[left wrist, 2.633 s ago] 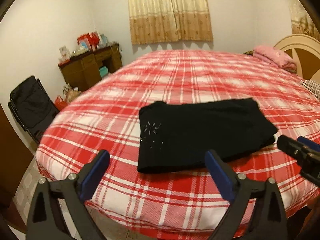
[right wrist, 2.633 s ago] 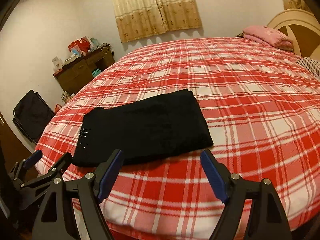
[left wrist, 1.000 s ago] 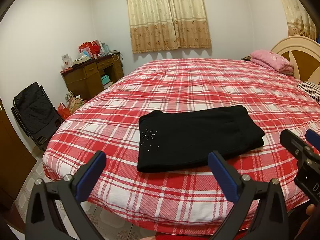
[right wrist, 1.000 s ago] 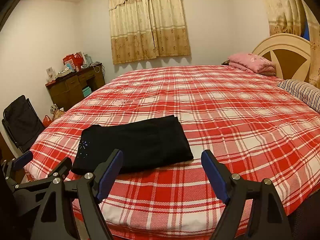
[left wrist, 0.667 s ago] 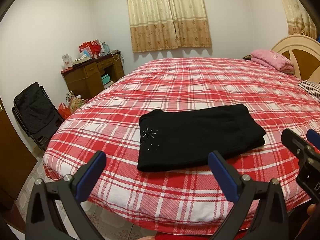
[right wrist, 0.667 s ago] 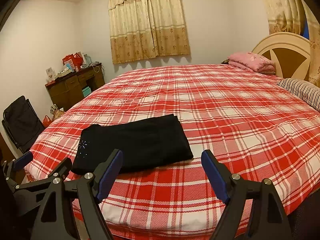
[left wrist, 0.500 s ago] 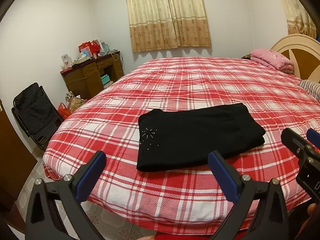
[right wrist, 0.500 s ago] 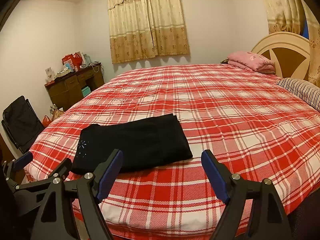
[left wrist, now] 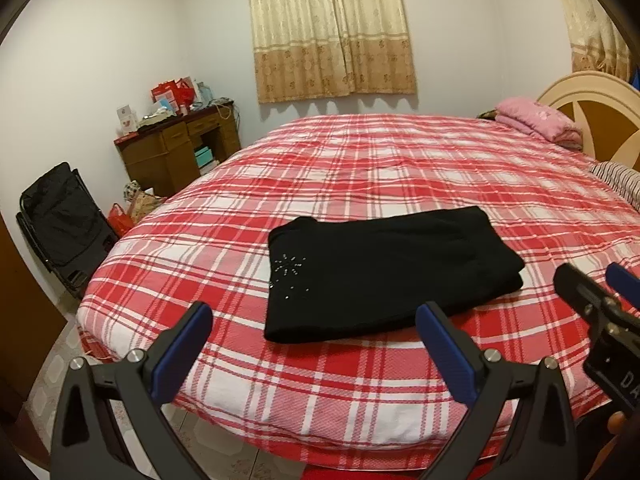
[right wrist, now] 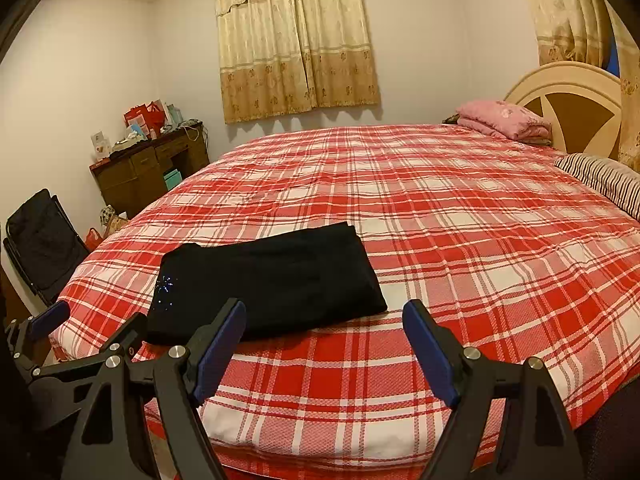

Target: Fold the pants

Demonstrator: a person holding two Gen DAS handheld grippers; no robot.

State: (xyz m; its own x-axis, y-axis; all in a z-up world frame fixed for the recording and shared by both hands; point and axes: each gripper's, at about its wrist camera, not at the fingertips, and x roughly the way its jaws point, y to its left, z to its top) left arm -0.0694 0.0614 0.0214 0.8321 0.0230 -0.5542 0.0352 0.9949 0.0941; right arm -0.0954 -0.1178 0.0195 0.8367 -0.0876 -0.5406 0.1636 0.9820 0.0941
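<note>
Centrally, a pair of black pants [left wrist: 384, 268] lay folded into a neat rectangle on a bed [left wrist: 360, 168] covered with a red-and-white plaid bedspread, near its front edge — a small sparkly starburst of studs [left wrist: 290, 270] showed at the pants' left end. Both tools hovered short of the fabric: the left hand-held gripper [left wrist: 312, 332] had its blue-padded jaws spread wide with nothing between them, and the right hand-held gripper [right wrist: 324, 328] was likewise wide open and empty. Behind, a folded pink blanket [right wrist: 504, 120] sat by the headboard.
</note>
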